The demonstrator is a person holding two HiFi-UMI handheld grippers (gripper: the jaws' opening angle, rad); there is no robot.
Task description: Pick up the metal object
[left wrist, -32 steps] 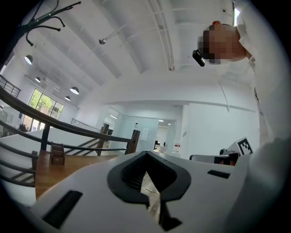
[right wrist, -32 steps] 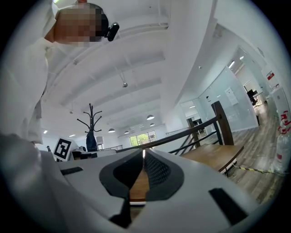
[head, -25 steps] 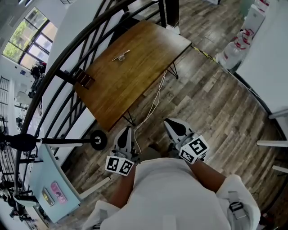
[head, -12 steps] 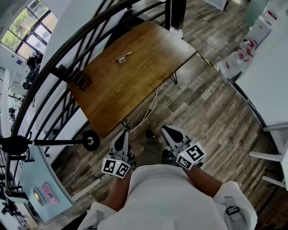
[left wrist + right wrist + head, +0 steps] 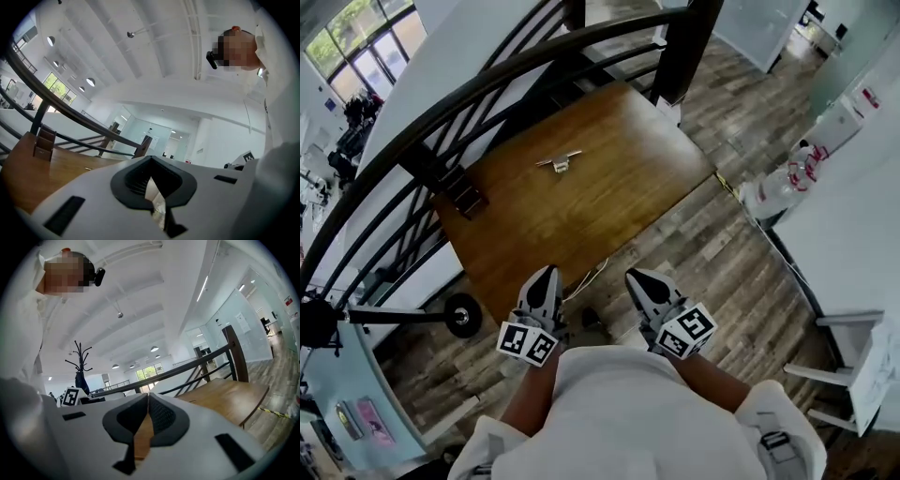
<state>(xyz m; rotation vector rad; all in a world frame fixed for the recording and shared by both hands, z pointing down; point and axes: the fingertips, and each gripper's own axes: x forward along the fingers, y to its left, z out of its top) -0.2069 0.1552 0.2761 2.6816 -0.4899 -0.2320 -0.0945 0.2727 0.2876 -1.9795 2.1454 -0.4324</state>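
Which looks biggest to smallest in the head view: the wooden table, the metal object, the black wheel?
1. wooden table, by far.
2. black wheel.
3. metal object: thinner, similar in length; their distances from the camera differ, so 2 and 3 are unsure.

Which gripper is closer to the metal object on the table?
Left. The left gripper sits straight before the metal object; the right gripper is farther off to its right.

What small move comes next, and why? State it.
Probably bring the right gripper forward over the wooden table toward the metal object: it lies well beyond it and the left gripper, both shut and empty at the table's near edge.
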